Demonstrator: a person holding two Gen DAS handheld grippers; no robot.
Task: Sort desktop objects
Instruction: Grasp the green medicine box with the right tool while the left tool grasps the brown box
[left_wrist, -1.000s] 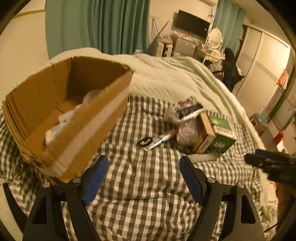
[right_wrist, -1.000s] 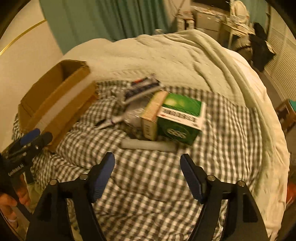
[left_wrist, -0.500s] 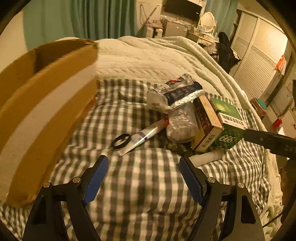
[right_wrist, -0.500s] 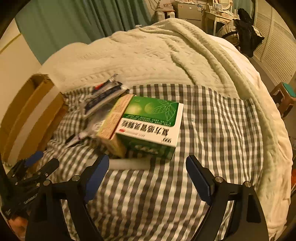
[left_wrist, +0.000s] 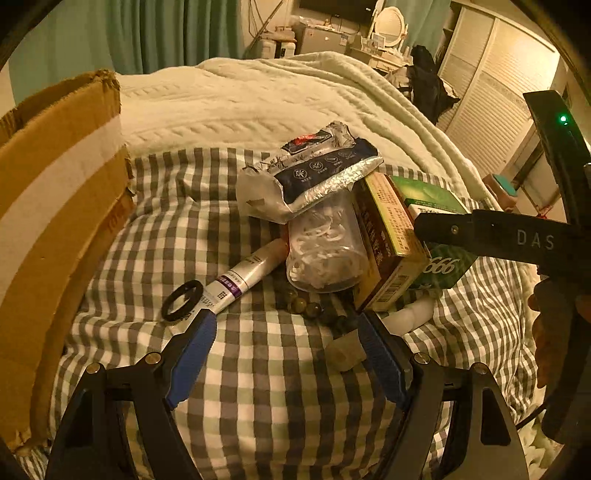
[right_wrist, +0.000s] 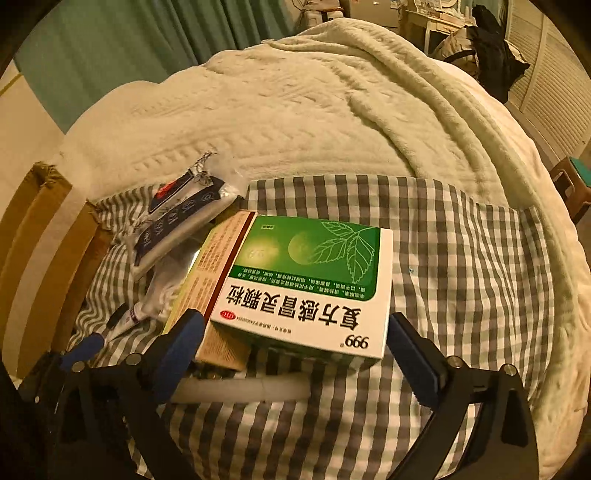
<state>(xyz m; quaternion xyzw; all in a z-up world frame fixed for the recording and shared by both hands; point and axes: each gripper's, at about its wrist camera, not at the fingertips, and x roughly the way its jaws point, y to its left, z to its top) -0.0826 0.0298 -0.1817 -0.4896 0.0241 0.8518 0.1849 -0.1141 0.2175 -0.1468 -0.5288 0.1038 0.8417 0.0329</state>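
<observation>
Now right gripper (right_wrist: 295, 332) agape, fingers flanking green box (right_wrist: 310, 280) edges.

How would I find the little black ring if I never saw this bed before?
Start at the big cardboard box on the checked cloth. Beside it a white tube slants out of the pile; the black ring lies against its near end, just ahead of the left tongs. Nothing else there is a thin, flat, dark hoop.

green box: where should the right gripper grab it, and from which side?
Across its two long side edges, coming in from the near short end. The green box lies flat with that end toward the right gripper, whose open jaws already flank its near corners; the tan box crowds its left side.
</observation>
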